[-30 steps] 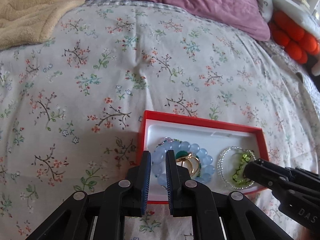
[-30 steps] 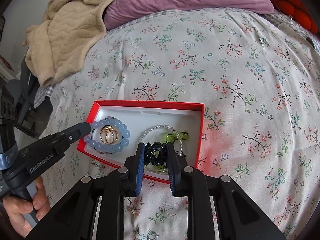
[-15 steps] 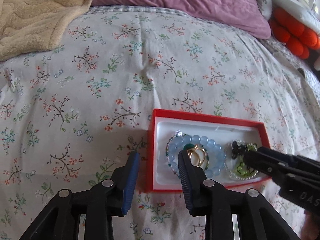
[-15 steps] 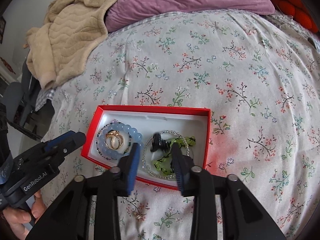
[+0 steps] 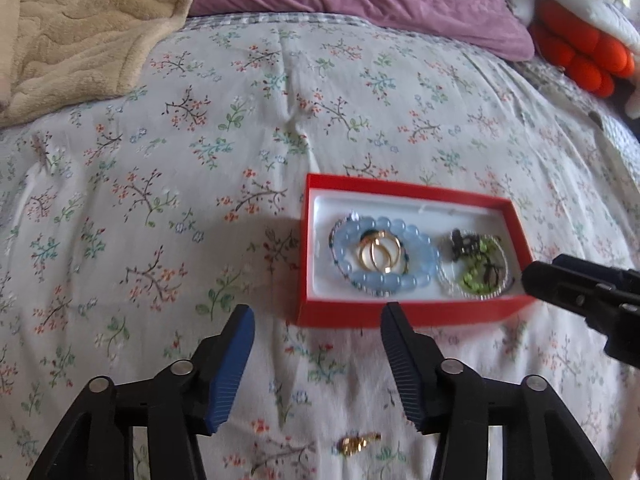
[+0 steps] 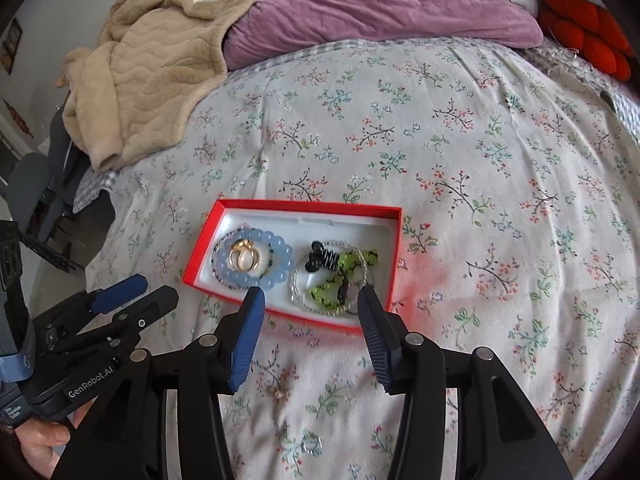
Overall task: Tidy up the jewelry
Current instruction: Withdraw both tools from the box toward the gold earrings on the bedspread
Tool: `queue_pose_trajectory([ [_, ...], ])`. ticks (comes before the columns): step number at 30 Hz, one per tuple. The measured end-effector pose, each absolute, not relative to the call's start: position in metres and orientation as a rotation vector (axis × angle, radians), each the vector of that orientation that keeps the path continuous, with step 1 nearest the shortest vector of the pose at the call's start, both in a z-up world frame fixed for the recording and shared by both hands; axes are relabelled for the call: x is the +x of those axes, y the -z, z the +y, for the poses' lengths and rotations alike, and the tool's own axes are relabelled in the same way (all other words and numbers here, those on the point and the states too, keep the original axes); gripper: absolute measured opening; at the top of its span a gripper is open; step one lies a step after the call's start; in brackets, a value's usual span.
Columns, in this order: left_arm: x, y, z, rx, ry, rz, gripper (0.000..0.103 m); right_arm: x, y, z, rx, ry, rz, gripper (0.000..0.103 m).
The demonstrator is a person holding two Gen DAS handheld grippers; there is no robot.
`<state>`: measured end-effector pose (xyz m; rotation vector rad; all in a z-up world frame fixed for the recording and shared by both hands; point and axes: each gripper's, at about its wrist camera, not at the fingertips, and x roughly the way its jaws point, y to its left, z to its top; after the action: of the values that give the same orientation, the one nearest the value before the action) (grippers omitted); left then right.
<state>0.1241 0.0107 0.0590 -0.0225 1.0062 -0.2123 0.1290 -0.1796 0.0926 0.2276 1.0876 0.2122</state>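
Observation:
A red box (image 5: 400,314) (image 6: 300,205) with a white lining lies on the flowered bedspread. Its left half holds a blue bead bracelet (image 5: 348,240) (image 6: 256,236) around gold rings (image 5: 380,256) (image 6: 244,260). The right half holds a black hair clip (image 5: 462,244) (image 6: 320,260) and a green bead bracelet (image 5: 476,280) (image 6: 328,292). My left gripper (image 5: 316,312) (image 6: 154,288) hovers at the box's near left corner, jaws opening, nothing between them. My right gripper (image 6: 311,294) (image 5: 532,276) stands over the near right edge, jaws opening and empty.
A small gold piece (image 5: 356,442) (image 6: 280,394) and a clear bit (image 6: 312,446) lie loose on the bedspread near me. A beige blanket (image 6: 152,80), a purple pillow (image 6: 380,12) and an orange plush thing (image 5: 580,52) lie at the far side. A hand (image 6: 40,440) holds the left gripper.
Both grippers opened and drew back and up from the box. The right one let go of the black clip, which now lies in the box. The left came away from the blue bracelet.

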Motion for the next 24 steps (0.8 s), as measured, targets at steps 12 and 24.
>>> queue_pose_trajectory([
  [12, 0.084, -0.060, 0.014, -0.004, 0.199, 1.012, 0.083, 0.087, -0.106, -0.181, 0.156, -0.196, 1.100, 0.068],
  [24, 0.053, -0.025, 0.018, 0.066, 0.206, 1.080, 0.094, 0.056, -0.082, -0.176, 0.045, -0.147, 1.167, 0.080],
])
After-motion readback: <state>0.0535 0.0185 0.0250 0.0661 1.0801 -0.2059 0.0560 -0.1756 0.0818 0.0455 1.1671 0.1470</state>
